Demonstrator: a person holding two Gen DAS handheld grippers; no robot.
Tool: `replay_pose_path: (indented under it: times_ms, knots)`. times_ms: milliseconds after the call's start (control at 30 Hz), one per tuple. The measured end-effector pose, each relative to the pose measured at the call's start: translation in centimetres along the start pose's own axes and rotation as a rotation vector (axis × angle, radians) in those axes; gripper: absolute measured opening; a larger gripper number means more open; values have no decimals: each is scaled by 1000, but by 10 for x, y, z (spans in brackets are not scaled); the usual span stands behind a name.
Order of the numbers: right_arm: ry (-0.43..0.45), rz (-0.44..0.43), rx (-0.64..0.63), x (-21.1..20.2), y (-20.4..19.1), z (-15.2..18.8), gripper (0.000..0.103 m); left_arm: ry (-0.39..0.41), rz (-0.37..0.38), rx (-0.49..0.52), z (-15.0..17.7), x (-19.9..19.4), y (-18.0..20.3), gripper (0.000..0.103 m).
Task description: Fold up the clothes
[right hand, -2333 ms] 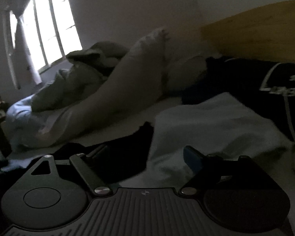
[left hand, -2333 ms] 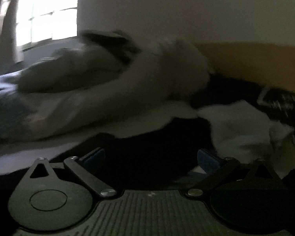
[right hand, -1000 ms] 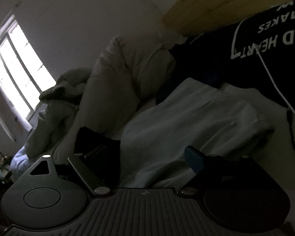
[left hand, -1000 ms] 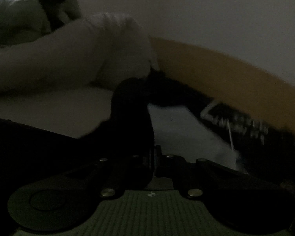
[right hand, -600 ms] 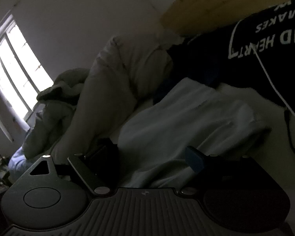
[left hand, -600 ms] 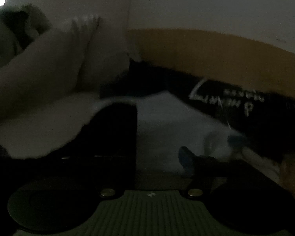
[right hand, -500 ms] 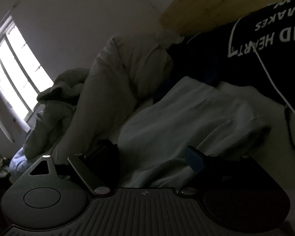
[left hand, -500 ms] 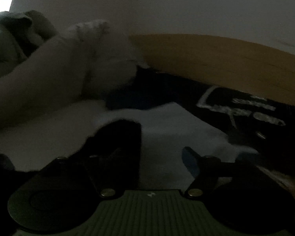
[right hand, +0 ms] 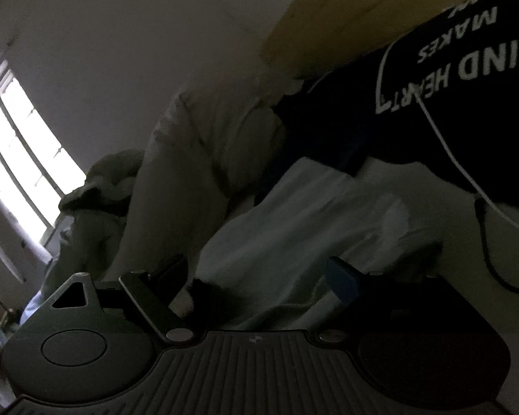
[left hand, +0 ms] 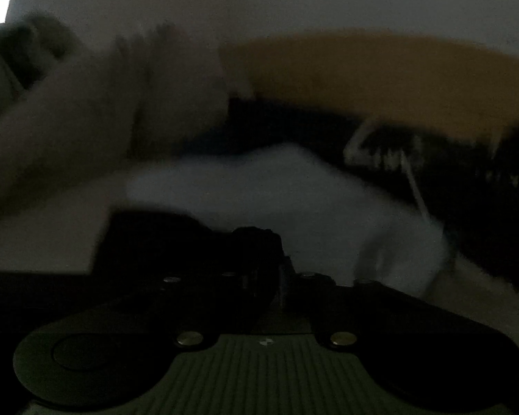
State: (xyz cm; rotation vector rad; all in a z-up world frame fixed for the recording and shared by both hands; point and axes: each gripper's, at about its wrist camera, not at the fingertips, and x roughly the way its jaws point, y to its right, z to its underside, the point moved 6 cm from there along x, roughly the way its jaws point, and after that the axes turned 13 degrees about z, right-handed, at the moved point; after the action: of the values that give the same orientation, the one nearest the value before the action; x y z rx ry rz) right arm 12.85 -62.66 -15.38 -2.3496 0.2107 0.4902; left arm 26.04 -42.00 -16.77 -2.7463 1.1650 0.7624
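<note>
Your left gripper (left hand: 280, 269) is sitting low over the bed, and its jaws have just been closing: they are now nearly together, pinched on a bunch of black cloth (left hand: 176, 242) that is heaping up at the left fingers and trailing off to the lower left. This view is dim and smeared, so you cannot read much detail, but it is showing you the grip itself, which the other camera is not. Behind the black cloth the white garment (left hand: 276, 193) is lying flat across the middle, a pale pillow (left hand: 97, 103) is rising at the left, the wooden headboard (left hand: 380, 76) is running along the back, and a dark printed shirt (left hand: 415, 152) is spread at the right with a thin white cord (left hand: 415, 186) crossing it. Your right gripper (right hand: 259, 276) is standing wide open with nothing between its pads, hovering over the near edge of the white garment (right hand: 311, 214); only a small dark scrap (right hand: 211, 294) is showing by its left finger. This sharper view is giving you what the left one is missing: a bright window (right hand: 20, 159) at the far left, a crumpled grey blanket (right hand: 100, 186) beside the pillow (right hand: 197, 159), then the headboard (right hand: 346, 10), and legible white lettering on the shirt (right hand: 415, 110) at the right, with the cord (right hand: 449, 152) running down it and a dark cable (right hand: 494, 263) looping on the sheet below.
</note>
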Motion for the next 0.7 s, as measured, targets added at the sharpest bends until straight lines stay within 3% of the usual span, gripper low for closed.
replay_pose_path:
  times_ms: [33, 100, 200, 333, 467, 700]
  knots:
    - [-3, 3, 1, 1, 1, 0, 88, -3, 3, 5, 3, 0, -1, 19]
    - [-7, 5, -3, 1, 2, 0, 88, 4, 4, -4, 1, -5, -1, 36]
    - [2, 14, -24, 1, 2, -1, 88, 48, 20, -36, -8, -15, -1, 87]
    - [-13, 23, -34, 0, 4, -2, 88, 130, 65, -78, -14, -47, -2, 90]
    - [-14, 12, -58, -9, 4, -2, 89, 213, 38, -144, -16, -104, -18, 94]
    - [-15, -13, -80, -39, 2, 7, 89, 359, -173, -289, 5, -271, -67, 101]
